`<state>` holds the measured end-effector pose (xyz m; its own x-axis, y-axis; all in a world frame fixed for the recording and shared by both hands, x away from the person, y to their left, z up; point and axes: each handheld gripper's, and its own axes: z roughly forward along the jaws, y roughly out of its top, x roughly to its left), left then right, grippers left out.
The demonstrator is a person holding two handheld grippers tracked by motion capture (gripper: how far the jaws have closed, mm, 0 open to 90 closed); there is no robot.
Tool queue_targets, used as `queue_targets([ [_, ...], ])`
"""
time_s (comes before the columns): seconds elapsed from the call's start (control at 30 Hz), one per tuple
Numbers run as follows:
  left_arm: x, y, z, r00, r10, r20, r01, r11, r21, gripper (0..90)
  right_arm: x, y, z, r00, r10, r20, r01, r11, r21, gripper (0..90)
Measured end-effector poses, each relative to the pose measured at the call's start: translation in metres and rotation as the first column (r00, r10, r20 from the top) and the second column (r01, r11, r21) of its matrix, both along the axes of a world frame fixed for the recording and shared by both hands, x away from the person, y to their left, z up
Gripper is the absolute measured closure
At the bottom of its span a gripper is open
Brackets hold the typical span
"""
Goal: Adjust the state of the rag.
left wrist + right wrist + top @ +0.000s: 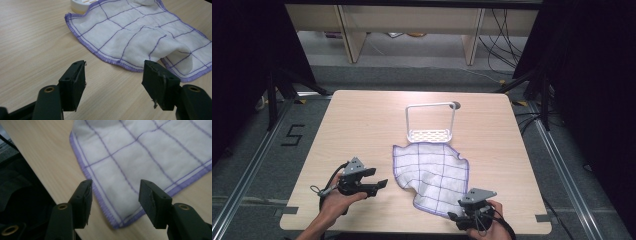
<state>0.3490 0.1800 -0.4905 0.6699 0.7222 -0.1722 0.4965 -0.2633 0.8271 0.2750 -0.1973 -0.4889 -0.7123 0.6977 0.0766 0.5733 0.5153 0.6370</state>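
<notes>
Two hand-held grippers sit over the near part of a light wooden table, one in each of the person's hands. The left hand-held gripper is at the near left, its jaws spread apart and pointing right toward a white cloth with purple grid lines. In the left gripper view, the left hand-held gripper holds nothing; bare wood lies between the jaws, and the cloth starts just past them, with its stitched purple hem running across ahead of the tips. Part of the cloth is rucked up into a soft fold on the right side of that view.

The right hand-held gripper is at the near edge of the table, right at the cloth's nearest corner. In the right gripper view, the right hand-held gripper also has its jaws apart, and the cloth's corner lies flat on the wood between and beyond them, not pinched. The dark drop beyond the table edge shows at the left of that view.

The cloth lies a little crumpled at the middle of the table, toward the near side. Its far edge touches or slightly overlaps the base of a white wire-framed rack standing upright just behind it.
</notes>
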Motion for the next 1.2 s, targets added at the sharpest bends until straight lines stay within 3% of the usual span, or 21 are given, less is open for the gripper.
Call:
queue_targets([
  [0.03,0.000,0.002,0.001,0.9999,-0.005,-0.011,0.005,0.9998,0.017,34.5,0.000,0.000,0.000,1.0000,0.000,0.000,0.000,1.000,0.000,45.3],
  [0.13,0.001,0.005,-0.001,0.9999,-0.003,-0.011,0.003,1.0000,0.002,34.4,-0.004,-0.001,-0.004,0.9999,0.009,-0.012,-0.010,1.000,-0.025,46.0],
  [0.17,0.001,0.005,-0.001,0.9999,0.003,-0.014,-0.003,1.0000,-0.001,34.0,-0.004,-0.001,-0.006,0.9998,-0.002,-0.018,0.002,0.999,-0.034,49.3],
  [0.2,0.001,0.005,-0.001,0.9998,0.005,-0.019,-0.005,1.0000,-0.004,33.6,-0.005,0.002,-0.009,0.9998,-0.003,-0.021,0.002,0.998,-0.056,61.0],
  [0.23,0.002,0.006,-0.002,0.9998,0.002,-0.022,-0.002,0.9999,-0.010,33.6,-0.005,0.002,-0.009,0.9998,-0.003,-0.021,0.002,0.998,-0.056,61.0],
  [0.27,0.001,0.006,-0.002,0.9997,0.009,-0.024,-0.009,0.9998,-0.017,33.5,-0.003,0.000,-0.009,0.9997,0.026,0.000,-0.026,0.996,-0.086,68.1],
  [0.33,0.002,0.006,-0.002,0.9997,0.004,-0.024,-0.005,0.9998,-0.020,33.5,-0.002,0.001,-0.006,0.9993,0.036,0.009,-0.035,0.996,-0.088,84.1],
  [0.37,0.002,0.006,-0.001,0.9997,0.005,-0.024,-0.005,0.9997,-0.025,33.6,0.000,0.000,0.003,0.9972,0.059,0.047,-0.054,0.993,-0.104,87.6],
  [0.4,0.002,0.006,-0.001,0.9997,0.005,-0.025,-0.005,0.9996,-0.027,33.6,0.000,0.000,0.003,0.9972,0.059,0.047,-0.054,0.993,-0.104,87.6],
  [0.43,0.002,0.005,-0.001,0.9996,0.002,-0.027,-0.002,0.9997,-0.023,33.6,0.003,0.000,0.007,0.9942,0.075,0.076,-0.067,0.992,-0.105,87.9],
  [0.57,0.001,0.001,0.000,0.9996,-0.012,-0.025,0.012,0.9998,-0.016,34.0,0.030,-0.011,0.047,0.9850,0.021,0.171,-0.026,0.999,0.026,88.2],
  [0.67,-0.001,-0.002,0.000,0.9996,-0.019,-0.023,0.018,0.9996,-0.024,34.6,0.061,-0.022,0.075,0.9716,-0.083,0.222,0.052,0.988,0.143,88.3],
  [0.73,-0.001,-0.003,0.000,0.9996,-0.023,-0.017,0.023,0.9996,-0.015,35.6,0.080,-0.027,0.083,0.9569,-0.137,0.256,0.097,0.982,0.160,88.2],
  [0.83,-0.002,-0.006,0.000,0.9995,-0.026,-0.017,0.026,0.9994,-0.021,37.7,0.111,-0.034,0.084,0.9475,-0.220,0.232,0.171,0.962,0.215,88.2],
  [0.9,-0.003,-0.010,0.000,0.9994,-0.035,-0.009,0.035,0.9991,-0.023,39.6,0.127,-0.036,0.078,0.9484,-0.252,0.193,0.213,0.956,0.202,88.2],
  [0.97,-0.004,-0.014,0.001,0.9981,-0.061,-0.008,0.061,0.9980,-0.017,40.7,0.139,-0.034,0.070,0.9507,-0.261,0.167,0.233,0.957,0.172,88.2],
  [1.0,-0.005,-0.017,0.001,0.9975,-0.070,-0.003,0.070,0.9974,-0.019,41.5,0.145,-0.034,0.065,0.9536,-0.249,0.169,0.225,0.962,0.153,88.1],
  [1.03,-0.007,-0.020,0.002,0.9970,-0.077,0.005,0.077,0.9968,-0.021,42.4,0.147,-0.032,0.061,0.9544,-0.265,0.137,0.244,0.957,0.156,88.2],
  [1.07,-0.008,-0.024,0.002,0.9955,-0.094,0.016,0.094,0.9954,-0.017,43.1,0.151,-0.033,0.058,0.9534,-0.259,0.155,0.236,0.960,0.150,88.1],
  [1.2,-0.011,-0.042,0.002,0.9892,-0.142,0.036,0.142,0.9898,0.002,44.7,0.154,-0.032,0.054,0.9588,-0.255,0.126,0.238,0.962,0.137,88.1],
])
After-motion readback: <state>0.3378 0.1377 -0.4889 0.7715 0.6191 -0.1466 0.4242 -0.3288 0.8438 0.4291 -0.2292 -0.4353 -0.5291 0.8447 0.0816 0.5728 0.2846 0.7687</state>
